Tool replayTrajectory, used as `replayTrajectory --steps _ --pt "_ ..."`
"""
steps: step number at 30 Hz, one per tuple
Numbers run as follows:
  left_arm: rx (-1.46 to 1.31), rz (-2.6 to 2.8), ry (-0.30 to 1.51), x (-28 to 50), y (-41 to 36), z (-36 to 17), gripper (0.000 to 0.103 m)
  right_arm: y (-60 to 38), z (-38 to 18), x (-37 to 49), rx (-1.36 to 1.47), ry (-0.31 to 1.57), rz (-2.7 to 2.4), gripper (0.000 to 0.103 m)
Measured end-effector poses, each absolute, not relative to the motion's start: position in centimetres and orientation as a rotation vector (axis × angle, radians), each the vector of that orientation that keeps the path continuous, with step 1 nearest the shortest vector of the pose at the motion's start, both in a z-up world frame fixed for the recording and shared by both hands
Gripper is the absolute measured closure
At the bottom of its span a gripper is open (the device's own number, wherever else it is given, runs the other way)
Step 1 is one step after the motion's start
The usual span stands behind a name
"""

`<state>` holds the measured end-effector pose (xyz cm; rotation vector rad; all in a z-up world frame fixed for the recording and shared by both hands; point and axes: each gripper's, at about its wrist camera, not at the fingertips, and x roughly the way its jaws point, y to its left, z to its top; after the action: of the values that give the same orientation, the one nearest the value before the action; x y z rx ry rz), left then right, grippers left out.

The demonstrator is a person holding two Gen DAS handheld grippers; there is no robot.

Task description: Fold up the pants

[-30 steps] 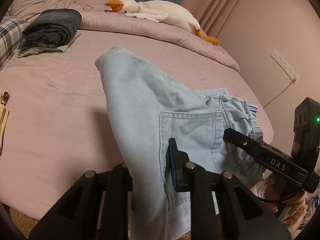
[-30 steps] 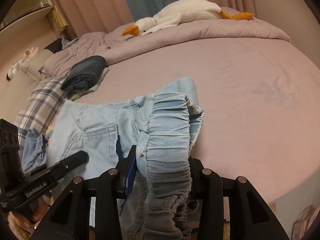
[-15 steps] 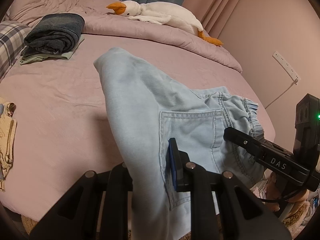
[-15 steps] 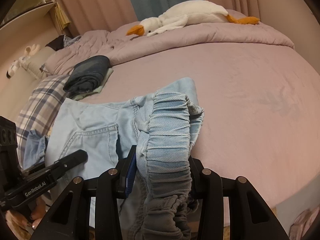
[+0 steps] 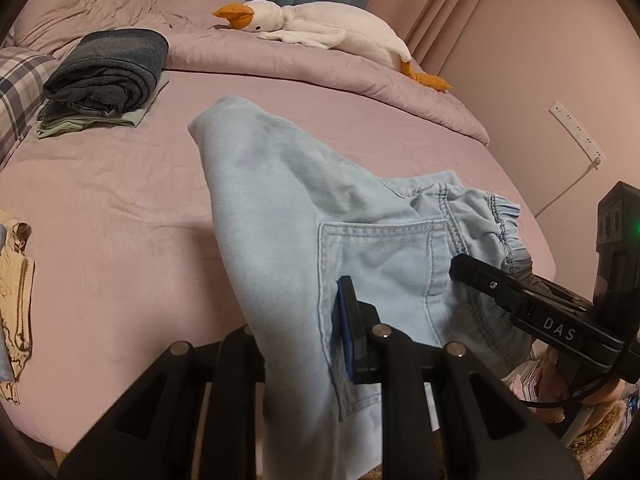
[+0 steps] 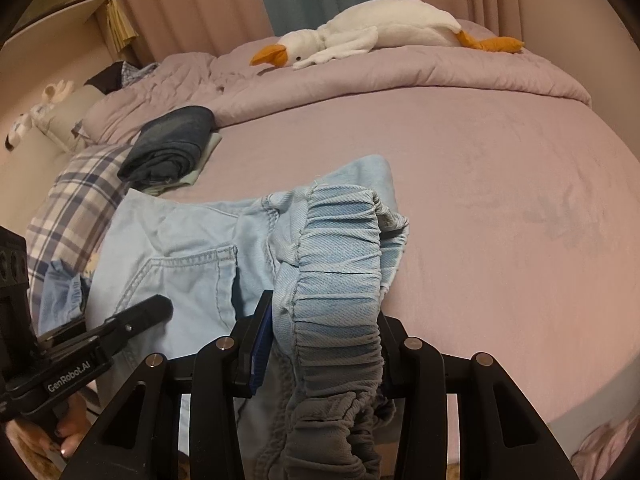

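Note:
Light blue denim pants (image 5: 288, 216) are held up over the near edge of the pink bed (image 5: 120, 208). My left gripper (image 5: 300, 320) is shut on the fabric beside the back pocket (image 5: 380, 256). My right gripper (image 6: 320, 320) is shut on the elastic waistband (image 6: 340, 256), which bunches between its fingers and hangs down. The pants' pocket side also shows in the right wrist view (image 6: 180, 264). Each gripper shows in the other's view: the right one (image 5: 520, 300) at the waistband, the left one (image 6: 104, 332) low at the left.
A folded pile of dark jeans on a green garment (image 5: 108, 68) lies at the far left of the bed. A white plush goose (image 5: 320, 28) lies on the rumpled quilt at the back. A plaid pillow (image 6: 76, 196) and beige clothes (image 5: 16, 280) lie at the left.
Both grippers have moved forward and a little up over the bed with the pants still gripped. The hold on the fabric is unchanged.

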<state>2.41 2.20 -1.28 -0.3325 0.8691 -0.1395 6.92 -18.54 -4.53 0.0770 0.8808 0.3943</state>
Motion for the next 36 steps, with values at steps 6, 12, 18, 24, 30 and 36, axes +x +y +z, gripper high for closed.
replayTrajectory --steps 6,12,18,24,30,36 --pt "-0.33 -0.131 0.88 3.6 2.9 -1.8 0.084 -17.7 -4.9 7.8 0.065 0.896 0.386 0.06" --pt "-0.328 -0.125 0.885 4.7 3.4 -2.3 0.084 -17.0 -5.1 8.5 0.052 0.906 0.377 0.06" --pt "-0.331 -0.129 0.896 5.9 3.8 -3.0 0.084 -16.5 -5.3 9.3 0.046 0.92 0.368 0.06" --pt "-0.323 -0.124 0.913 7.3 3.9 -3.9 0.084 -16.1 -6.0 10.3 0.036 0.943 0.356 0.06" --pt "-0.336 -0.114 0.939 8.4 4.1 -5.5 0.084 -15.4 -7.2 11.5 0.021 0.98 0.334 0.06" --pt "-0.351 -0.1 0.97 9.2 4.0 -7.4 0.084 -15.0 -8.6 12.5 0.0 1.016 0.317 0.06"
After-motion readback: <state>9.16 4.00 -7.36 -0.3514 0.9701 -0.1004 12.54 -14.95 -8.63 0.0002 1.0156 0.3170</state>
